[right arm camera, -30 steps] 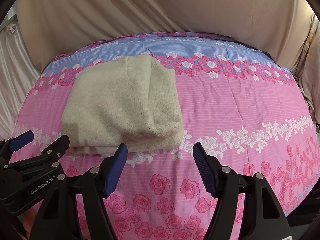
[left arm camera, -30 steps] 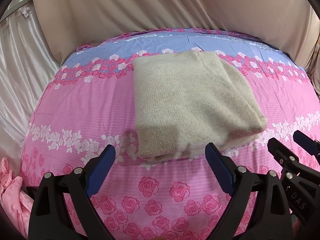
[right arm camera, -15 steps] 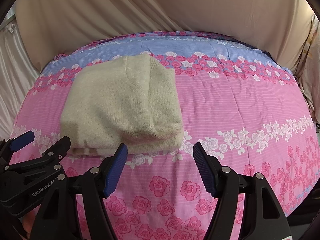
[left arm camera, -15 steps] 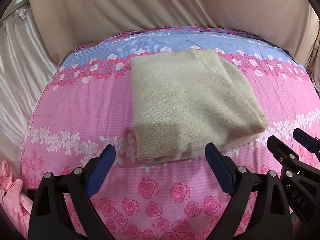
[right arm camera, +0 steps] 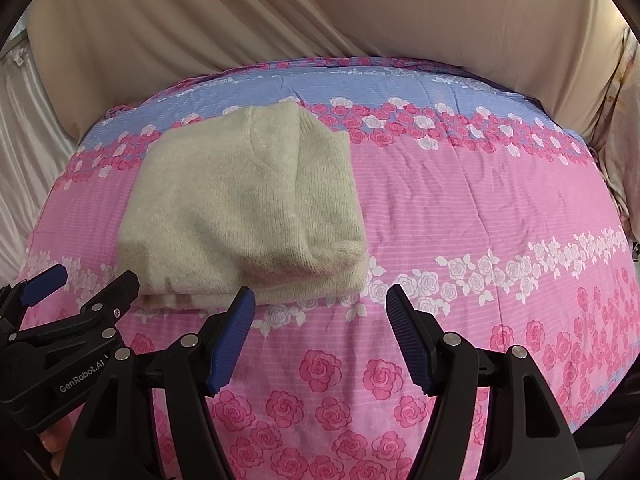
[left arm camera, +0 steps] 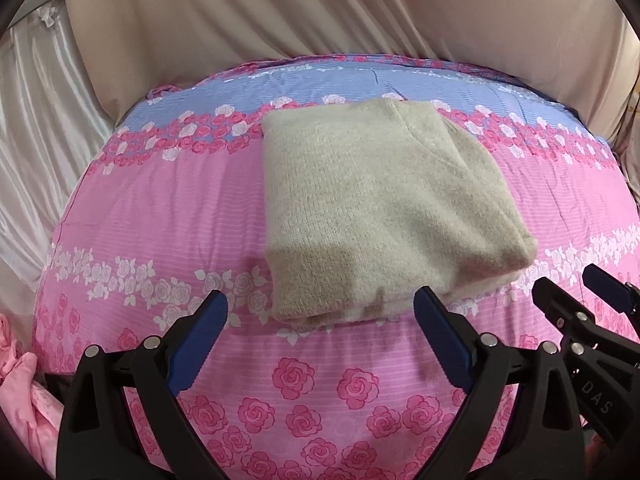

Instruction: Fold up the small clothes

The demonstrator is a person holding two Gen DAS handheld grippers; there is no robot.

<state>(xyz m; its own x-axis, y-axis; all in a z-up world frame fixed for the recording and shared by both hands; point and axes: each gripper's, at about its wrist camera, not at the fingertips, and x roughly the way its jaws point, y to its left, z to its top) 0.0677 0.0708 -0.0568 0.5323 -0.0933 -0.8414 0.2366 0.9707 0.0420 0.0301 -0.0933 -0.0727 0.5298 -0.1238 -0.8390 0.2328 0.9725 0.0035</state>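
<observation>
A beige knitted sweater [left arm camera: 372,204] lies folded into a thick rectangle on the pink rose-patterned bed cover [left arm camera: 160,216]. It also shows in the right wrist view [right arm camera: 244,208]. My left gripper [left arm camera: 320,312] is open and empty, just in front of the sweater's near edge. My right gripper [right arm camera: 320,308] is open and empty, in front of the sweater's near right corner. Each gripper shows at the side of the other's view, the right one [left arm camera: 576,300] and the left one [right arm camera: 84,284].
Beige draped fabric [left arm camera: 320,12] hangs behind the bed. Shiny white curtain [left arm camera: 36,128] is at the left. Pink clothing [left arm camera: 20,392] lies at the lower left. The bed cover [right arm camera: 480,208] stretches to the sweater's right.
Both grippers have drawn back slightly from the sweater and stay open. The sweater has not moved.
</observation>
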